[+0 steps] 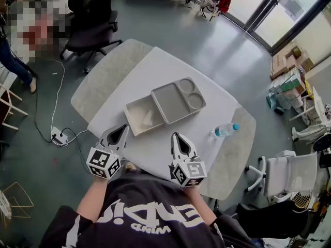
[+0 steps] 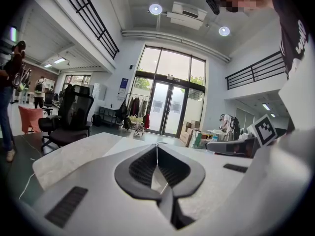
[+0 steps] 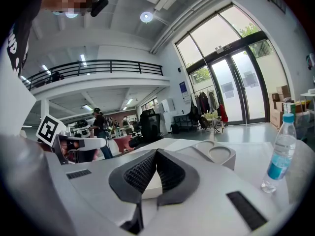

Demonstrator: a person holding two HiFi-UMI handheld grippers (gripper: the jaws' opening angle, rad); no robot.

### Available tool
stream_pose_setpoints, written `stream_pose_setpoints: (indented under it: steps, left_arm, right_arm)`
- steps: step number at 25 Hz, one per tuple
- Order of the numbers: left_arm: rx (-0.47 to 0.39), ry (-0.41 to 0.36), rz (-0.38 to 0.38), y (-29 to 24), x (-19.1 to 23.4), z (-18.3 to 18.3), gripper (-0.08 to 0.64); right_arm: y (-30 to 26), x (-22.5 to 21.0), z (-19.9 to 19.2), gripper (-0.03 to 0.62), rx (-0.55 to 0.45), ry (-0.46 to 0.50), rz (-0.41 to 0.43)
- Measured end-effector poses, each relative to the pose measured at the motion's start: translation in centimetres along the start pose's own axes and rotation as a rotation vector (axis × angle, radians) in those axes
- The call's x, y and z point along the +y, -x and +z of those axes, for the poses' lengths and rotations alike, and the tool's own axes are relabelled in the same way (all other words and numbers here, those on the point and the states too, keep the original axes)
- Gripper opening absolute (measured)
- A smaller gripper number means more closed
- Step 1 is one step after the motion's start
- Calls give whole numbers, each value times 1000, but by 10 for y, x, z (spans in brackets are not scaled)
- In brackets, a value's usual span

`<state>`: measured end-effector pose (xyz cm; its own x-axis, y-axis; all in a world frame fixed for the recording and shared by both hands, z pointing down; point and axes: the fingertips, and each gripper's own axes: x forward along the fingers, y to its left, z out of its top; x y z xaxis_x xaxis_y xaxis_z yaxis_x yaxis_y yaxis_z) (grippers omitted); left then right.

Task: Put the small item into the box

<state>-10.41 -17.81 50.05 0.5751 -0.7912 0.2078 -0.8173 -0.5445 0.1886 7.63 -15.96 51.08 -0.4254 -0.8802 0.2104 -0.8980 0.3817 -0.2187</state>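
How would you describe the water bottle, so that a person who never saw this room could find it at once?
Start at the white table in the middle of the room. Right of the open box and its grey lid, near the table's edge, stands the water bottle. It alone is clear plastic with a blue cap.

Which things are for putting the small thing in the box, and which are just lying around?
For the job:
box, open
pale item, lying inside it
lid, beside the box
left tongs and right tongs, both shut and empty

Just lying about:
bottle, on its side on the table
chair
power strip, on the floor
cartons
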Motion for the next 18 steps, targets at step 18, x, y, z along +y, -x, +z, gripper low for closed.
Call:
stream_pose_setpoints:
  steps: [18]
  left_arm:
    - [14,9,21,-7,9,-3,12]
  right_arm:
    - [-8,-4,-2,25,8,-8,6]
